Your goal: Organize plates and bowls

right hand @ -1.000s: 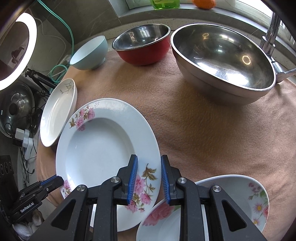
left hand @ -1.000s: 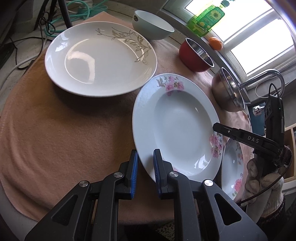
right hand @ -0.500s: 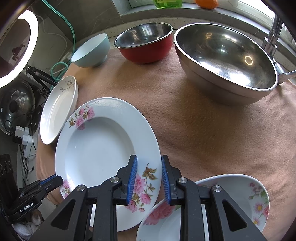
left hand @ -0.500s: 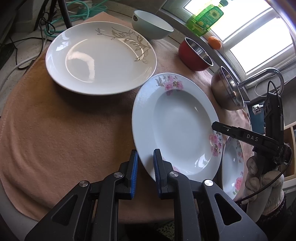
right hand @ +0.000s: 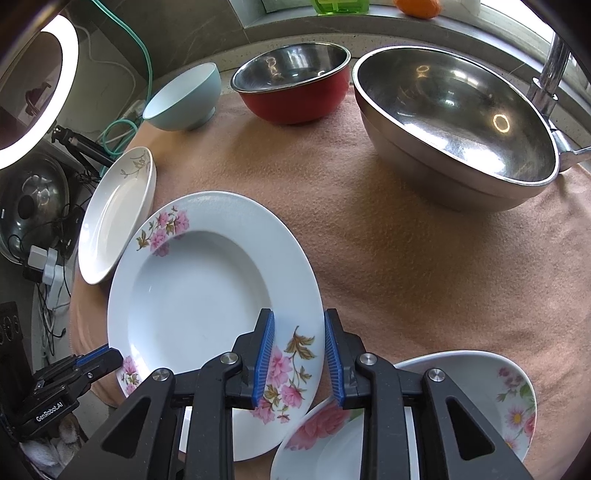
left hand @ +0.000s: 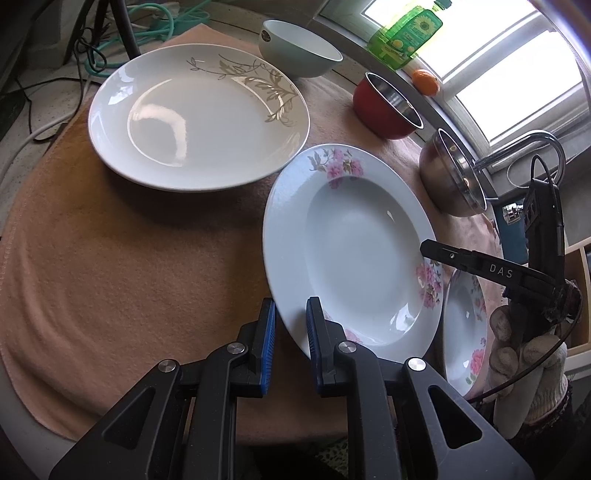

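Note:
A deep white plate with pink flowers (left hand: 354, 251) lies on the tan cloth; it also shows in the right wrist view (right hand: 199, 291). My left gripper (left hand: 290, 332) is open, its jaws straddling the plate's near-left rim. My right gripper (right hand: 299, 354) is open, its jaws straddling the opposite rim; it shows in the left wrist view (left hand: 443, 254). A large white plate with a gold leaf pattern (left hand: 195, 118) lies to the left. A smaller flowered dish (right hand: 461, 406) lies beside the deep plate, partly under my right gripper.
A pale blue bowl (right hand: 184, 98), a red bowl with steel inside (right hand: 295, 86) and a large steel bowl (right hand: 458, 122) stand along the back. A faucet (right hand: 550, 62), a green bottle (left hand: 410, 29) and an orange (left hand: 424, 79) are by the window. Cables lie off the left edge.
Both grippers have opened a little wider around the flowered plate's rim. The views have shifted slightly; the plates and bowls stay in place.

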The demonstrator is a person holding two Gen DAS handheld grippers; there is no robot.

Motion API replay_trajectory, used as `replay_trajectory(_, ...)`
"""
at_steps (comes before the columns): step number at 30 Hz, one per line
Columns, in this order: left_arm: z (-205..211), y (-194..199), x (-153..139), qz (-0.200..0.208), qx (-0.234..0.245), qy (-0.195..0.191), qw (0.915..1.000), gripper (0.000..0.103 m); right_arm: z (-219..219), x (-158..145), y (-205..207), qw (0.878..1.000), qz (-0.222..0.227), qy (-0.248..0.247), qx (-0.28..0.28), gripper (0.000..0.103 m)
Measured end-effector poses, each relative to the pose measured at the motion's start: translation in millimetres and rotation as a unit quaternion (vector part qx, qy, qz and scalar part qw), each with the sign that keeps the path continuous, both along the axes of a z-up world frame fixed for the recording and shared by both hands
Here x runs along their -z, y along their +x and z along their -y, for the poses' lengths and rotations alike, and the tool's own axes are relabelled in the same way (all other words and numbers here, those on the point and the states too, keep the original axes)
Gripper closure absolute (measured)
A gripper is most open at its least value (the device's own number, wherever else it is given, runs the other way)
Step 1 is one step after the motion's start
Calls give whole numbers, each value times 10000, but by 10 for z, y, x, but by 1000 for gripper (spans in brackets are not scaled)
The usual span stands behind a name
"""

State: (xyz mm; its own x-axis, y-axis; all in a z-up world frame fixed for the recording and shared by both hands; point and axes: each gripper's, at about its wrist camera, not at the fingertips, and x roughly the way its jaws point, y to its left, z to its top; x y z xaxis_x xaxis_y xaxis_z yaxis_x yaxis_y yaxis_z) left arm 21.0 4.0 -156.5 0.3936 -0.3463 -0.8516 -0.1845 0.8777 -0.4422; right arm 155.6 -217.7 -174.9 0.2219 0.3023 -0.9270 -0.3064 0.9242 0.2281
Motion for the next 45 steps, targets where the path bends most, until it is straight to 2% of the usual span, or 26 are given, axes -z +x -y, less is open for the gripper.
replay_trajectory(7, 6, -34, -10, -6, -9, 60, 10000, 88, -49, -19, -54, 9996, 130, -201, -170, 76)
replay_trajectory(45, -24, -338, -27, -103, -241, 21, 9997, 88, -203, -4, -168, 9976, 127, -329, -599, 76)
